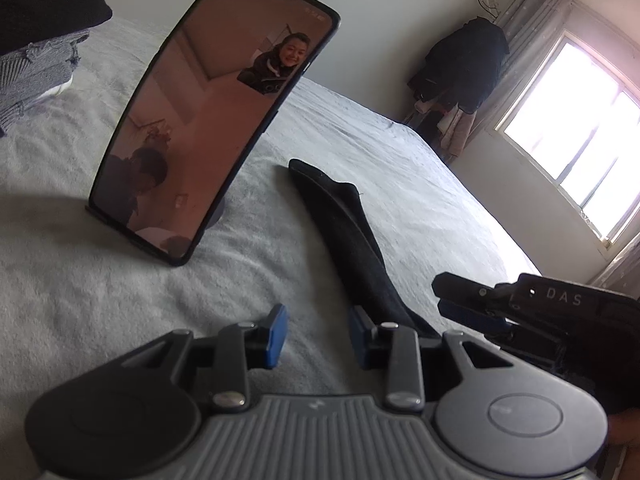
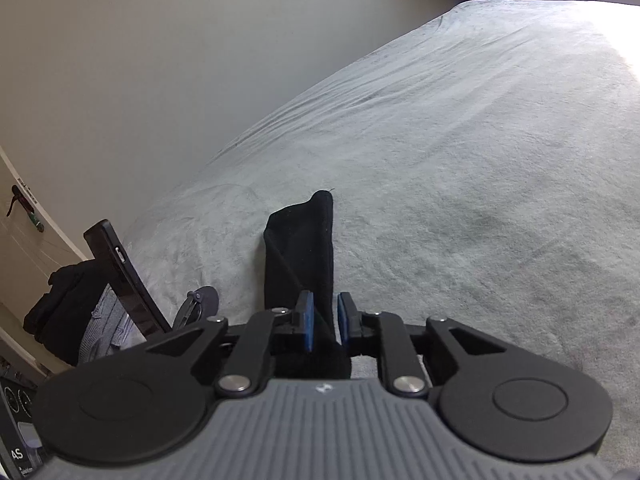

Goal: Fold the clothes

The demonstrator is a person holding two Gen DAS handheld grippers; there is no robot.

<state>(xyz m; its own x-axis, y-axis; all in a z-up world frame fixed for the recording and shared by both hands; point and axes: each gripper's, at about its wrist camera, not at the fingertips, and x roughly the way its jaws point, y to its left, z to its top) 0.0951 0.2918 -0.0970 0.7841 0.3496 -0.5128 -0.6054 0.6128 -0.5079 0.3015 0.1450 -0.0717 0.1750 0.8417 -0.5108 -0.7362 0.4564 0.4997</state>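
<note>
My right tongs [image 2: 324,326] straddle the black sock [image 2: 302,248], seemingly unclamped; left tongs [image 1: 318,334] released beside it; I'd pinch squarely.

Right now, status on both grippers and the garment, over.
Left gripper open, empty. Right gripper open, jaws astride the near end of the black sock, flat on the bed. Phone propped left, clear of it.

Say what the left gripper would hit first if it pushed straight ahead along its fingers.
Probably the grey bedcover: the left gripper points down at bare cover between the phone and black sock. Depth is uncertain.
</note>
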